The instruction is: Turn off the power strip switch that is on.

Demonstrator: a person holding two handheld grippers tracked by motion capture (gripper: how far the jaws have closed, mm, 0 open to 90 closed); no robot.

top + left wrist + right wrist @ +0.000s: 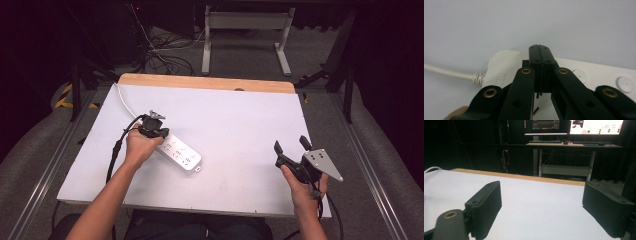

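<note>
Left gripper (154,131) with its jaws pressed fully together and nothing between them, its tips directly over the cord end of the white power strip (181,154), which lies on the table (240,115). Right gripper (292,146) with jaws spread wide and empty, well apart from the strip, above bare tabletop.

1. We see the left claw (153,120) pointing down, its jaws pressed fully together with nothing between them.
2. The left hand (140,145) wraps its body, forearm stretched in from the bottom.
3. The right claw (291,145) has its jaws spread wide, empty.
4. The right hand (305,187) holds it low, tilted forward.
</note>
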